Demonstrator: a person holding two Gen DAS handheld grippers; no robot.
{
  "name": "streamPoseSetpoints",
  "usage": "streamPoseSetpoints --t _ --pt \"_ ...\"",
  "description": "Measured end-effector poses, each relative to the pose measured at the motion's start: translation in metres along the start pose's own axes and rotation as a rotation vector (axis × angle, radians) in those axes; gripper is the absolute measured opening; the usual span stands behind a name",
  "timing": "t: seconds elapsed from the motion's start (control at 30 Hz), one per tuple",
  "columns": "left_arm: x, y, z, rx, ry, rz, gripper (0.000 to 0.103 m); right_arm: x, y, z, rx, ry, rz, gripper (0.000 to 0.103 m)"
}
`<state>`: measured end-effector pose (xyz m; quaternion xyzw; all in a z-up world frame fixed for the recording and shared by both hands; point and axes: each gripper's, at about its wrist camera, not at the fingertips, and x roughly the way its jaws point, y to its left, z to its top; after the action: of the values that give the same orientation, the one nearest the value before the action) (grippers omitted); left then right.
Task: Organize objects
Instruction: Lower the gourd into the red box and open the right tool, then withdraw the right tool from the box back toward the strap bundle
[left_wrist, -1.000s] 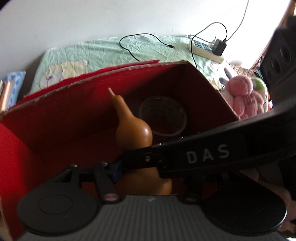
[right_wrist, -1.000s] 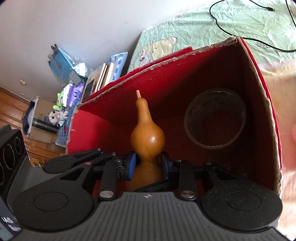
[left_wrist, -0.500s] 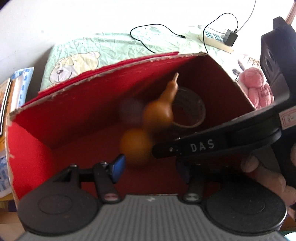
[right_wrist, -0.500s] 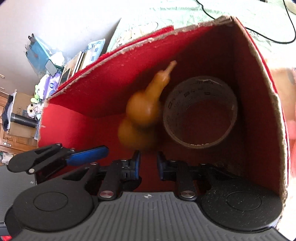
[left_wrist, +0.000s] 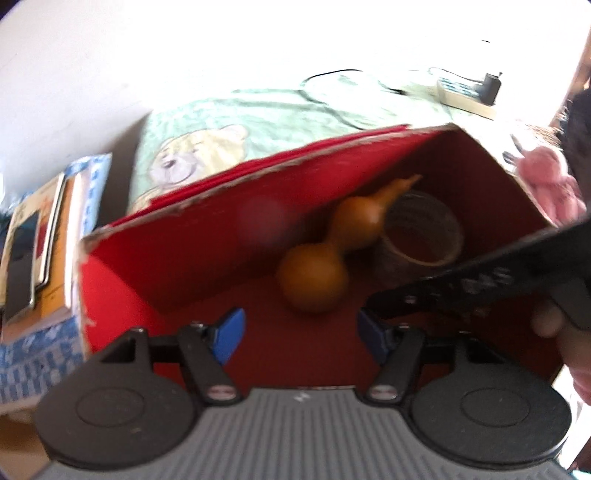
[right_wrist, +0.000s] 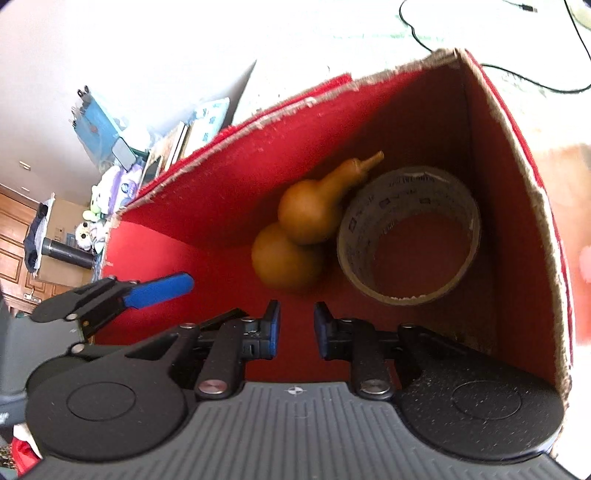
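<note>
Bed sheet (left_wrist: 280, 114): pale green cotton with a cartoon bear print, creased; it lies under the box.
Box (right_wrist: 513, 147): red cardboard with raw, frayed brown edges, open at the top; judged to be the container the loose items are being gathered into.
Tape roll (right_wrist: 410, 236): wide ring of clear packing tape on a cardboard core, lying flat on the box floor near the right wall.
Gourd (right_wrist: 295, 232): smooth tan double bulb with a thin stem, lying on its side on the box floor, leaning against the tape roll and the back wall; nothing holds it.
Left gripper (left_wrist: 301, 330): black with blue pads, jaws opening wide, nothing between them, aimed down into the box short of the gourd.
Right gripper (right_wrist: 295, 326): black with blue pads, jaws at a narrow gap and empty, close in front of the gourd without touching it.
</note>
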<state>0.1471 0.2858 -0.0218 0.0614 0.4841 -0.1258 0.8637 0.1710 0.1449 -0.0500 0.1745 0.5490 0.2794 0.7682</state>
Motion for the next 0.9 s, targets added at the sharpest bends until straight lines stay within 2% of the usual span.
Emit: streamPoseSetpoints --t 0.1,0.33,0.57,0.7,0.9 --pt "0.006 0.004 0.000 -0.039 0.022 0.028 0.069 -0.004 0.000 -0.001 -0.008 -0.037 0.001 0.023" --pt "0.010 0.005 -0.001 -0.056 0.040 0.065 0.073 -0.002 0.006 0.000 -0.012 -0.085 0.000 0.023" --pt "0.006 0.001 -0.003 -0.044 0.011 0.116 0.075 -0.006 0.009 -0.004 -0.044 -0.145 0.004 0.023" --pt "0.004 0.005 -0.003 -0.070 0.003 0.128 0.082 -0.010 0.010 -0.006 -0.050 -0.179 0.001 0.024" --pt "0.000 0.001 -0.005 -0.061 -0.034 0.148 0.081 -0.017 0.014 -0.011 -0.080 -0.253 0.016 0.024"
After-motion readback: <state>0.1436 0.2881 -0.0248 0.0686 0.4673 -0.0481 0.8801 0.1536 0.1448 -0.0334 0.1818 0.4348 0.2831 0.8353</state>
